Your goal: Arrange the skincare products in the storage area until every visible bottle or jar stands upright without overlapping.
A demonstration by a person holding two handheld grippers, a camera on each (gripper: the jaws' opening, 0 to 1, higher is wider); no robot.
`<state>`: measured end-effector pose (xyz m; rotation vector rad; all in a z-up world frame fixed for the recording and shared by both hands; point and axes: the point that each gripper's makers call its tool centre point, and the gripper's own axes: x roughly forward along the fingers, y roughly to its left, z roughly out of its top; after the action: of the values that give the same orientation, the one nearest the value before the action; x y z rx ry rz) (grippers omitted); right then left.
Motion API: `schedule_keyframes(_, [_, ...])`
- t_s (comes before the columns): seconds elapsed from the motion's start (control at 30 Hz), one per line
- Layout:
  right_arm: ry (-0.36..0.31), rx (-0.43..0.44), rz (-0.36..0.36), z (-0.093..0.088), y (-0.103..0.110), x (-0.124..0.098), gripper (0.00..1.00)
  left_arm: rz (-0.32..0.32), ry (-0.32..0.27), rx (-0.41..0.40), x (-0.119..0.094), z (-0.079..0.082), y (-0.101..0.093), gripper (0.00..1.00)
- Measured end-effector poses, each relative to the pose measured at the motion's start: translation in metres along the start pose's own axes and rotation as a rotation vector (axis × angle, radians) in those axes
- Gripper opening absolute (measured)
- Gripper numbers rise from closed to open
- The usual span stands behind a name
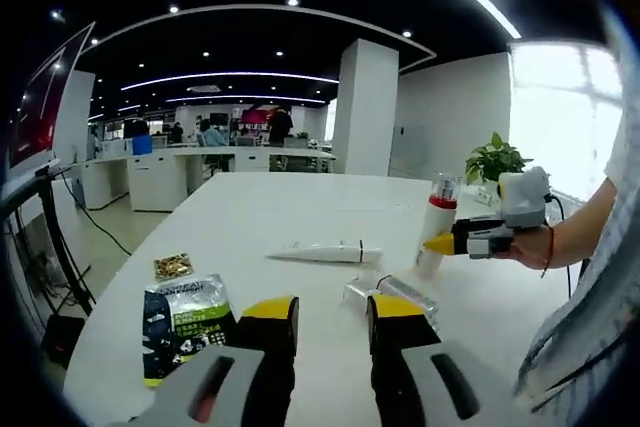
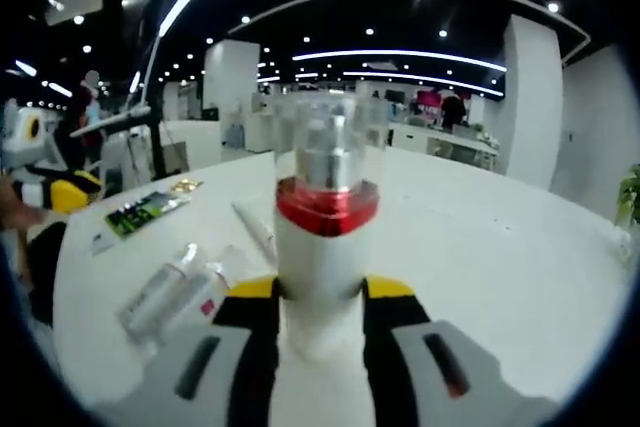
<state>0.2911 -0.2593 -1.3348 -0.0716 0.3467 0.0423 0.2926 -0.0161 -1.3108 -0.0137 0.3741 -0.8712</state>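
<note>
The right claw [image 2: 320,302] is pinching the white bottle [image 2: 322,237] low on its body, and the bottle stands upright on the tabletop [image 2: 520,277]; it looks light, stiff and smooth, so a hold below the red collar seems safest against slipping or tipping. The left claw [image 1: 332,315] is spread with nothing between its jaws. At its 12 o'clock lies a white tube [image 1: 325,252], and at 1 o'clock two small clear bottles [image 1: 392,292] also lie flat.
</note>
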Motion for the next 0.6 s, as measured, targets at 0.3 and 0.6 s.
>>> schedule_keyframes(0.3, [-0.010,-0.010,-0.006,-0.001,0.000,0.000,0.30,-0.028,-0.006,-0.011,0.009,0.003,0.009,0.27])
schedule_keyframes(0.6, [-0.060,0.003,-0.047,-0.001,0.000,0.000,0.30,-0.076,0.059,0.013,0.007,0.000,0.031,0.27])
